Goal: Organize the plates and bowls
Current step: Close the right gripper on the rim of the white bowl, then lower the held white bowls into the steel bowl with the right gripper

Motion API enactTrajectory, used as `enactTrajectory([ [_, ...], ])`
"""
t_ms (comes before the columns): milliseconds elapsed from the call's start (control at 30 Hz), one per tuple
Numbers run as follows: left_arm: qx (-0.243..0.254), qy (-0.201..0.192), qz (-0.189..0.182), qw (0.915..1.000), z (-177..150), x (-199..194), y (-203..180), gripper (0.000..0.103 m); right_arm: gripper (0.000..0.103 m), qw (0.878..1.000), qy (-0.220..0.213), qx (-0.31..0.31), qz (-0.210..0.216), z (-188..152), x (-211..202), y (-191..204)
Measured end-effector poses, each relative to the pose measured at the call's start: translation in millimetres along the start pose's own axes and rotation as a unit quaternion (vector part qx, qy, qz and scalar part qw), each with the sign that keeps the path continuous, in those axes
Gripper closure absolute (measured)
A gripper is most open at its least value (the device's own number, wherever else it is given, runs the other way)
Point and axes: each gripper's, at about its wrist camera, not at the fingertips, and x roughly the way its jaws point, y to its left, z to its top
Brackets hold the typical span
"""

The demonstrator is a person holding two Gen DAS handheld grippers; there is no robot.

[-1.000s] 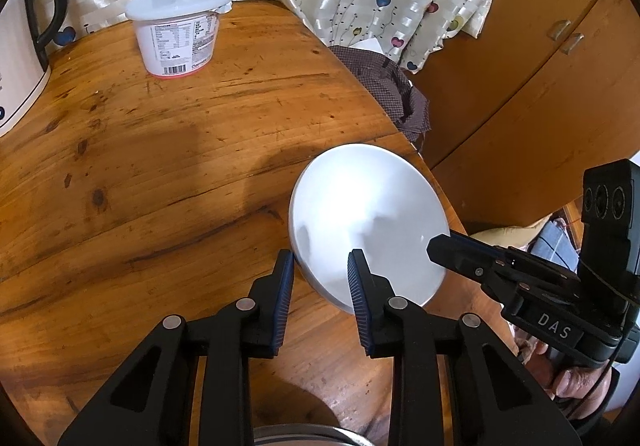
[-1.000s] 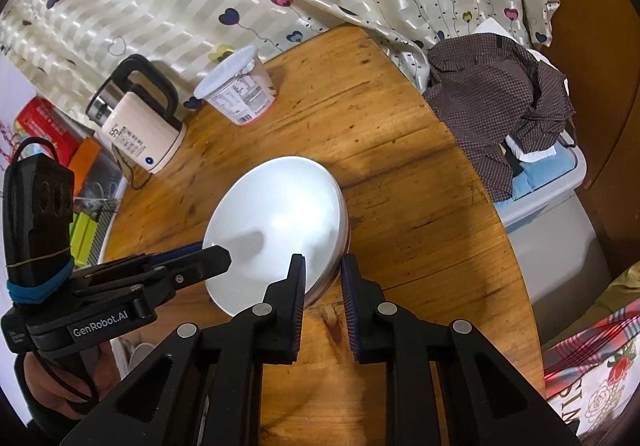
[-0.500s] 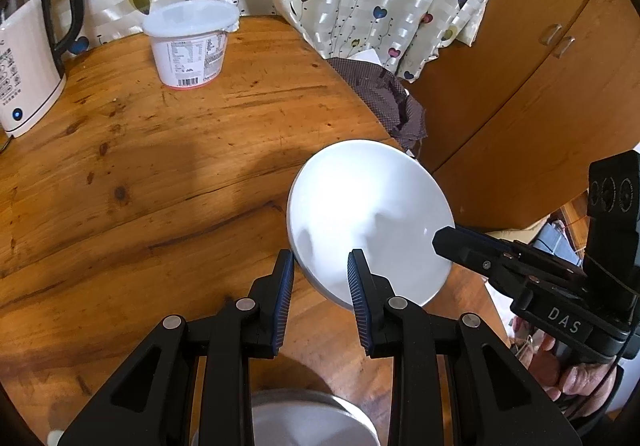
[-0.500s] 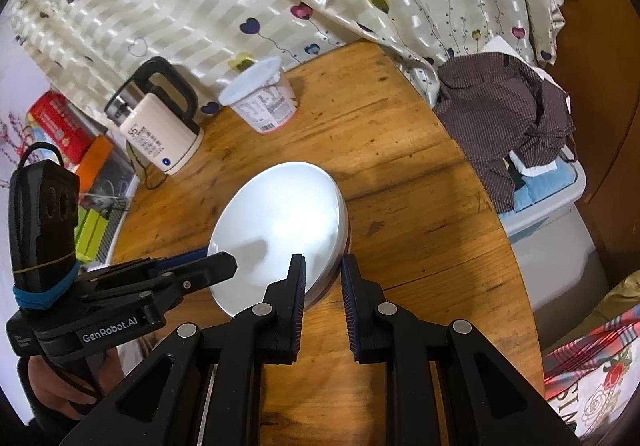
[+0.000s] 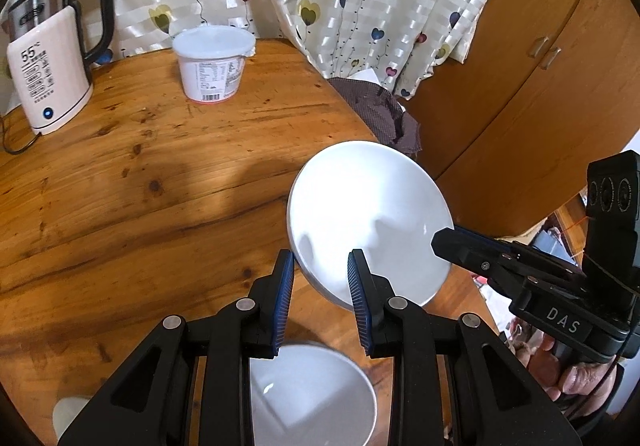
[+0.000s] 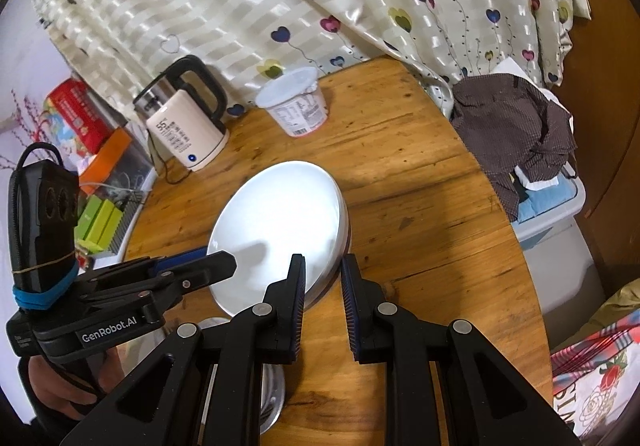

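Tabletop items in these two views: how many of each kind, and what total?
White dishes: 2, the held plate and a bowl below it
Electric kettle: 1
Lidded plastic tub: 1
Total: 4

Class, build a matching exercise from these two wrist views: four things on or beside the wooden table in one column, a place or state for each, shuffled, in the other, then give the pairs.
Things
1. white plate
2. kettle
3. yogurt tub
4. checked shirt

Places or states
A. lidded, standing by the curtain
B. heaped on a plastic bin beside the table
C. gripped at opposite rims by both grippers
D. cream body, black handle, at the table's far edge

Pairs: 1-C, 2-D, 3-A, 4-B
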Motion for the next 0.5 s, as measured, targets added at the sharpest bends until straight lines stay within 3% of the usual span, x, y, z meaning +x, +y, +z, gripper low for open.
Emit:
enactTrajectory([
  [500, -0.009, -0.021, 0.013, 0.9997, -28, -39, 9, 0.074, 0.085, 1.0, -0.003, -0.025, 0.013, -19, -16, 37],
])
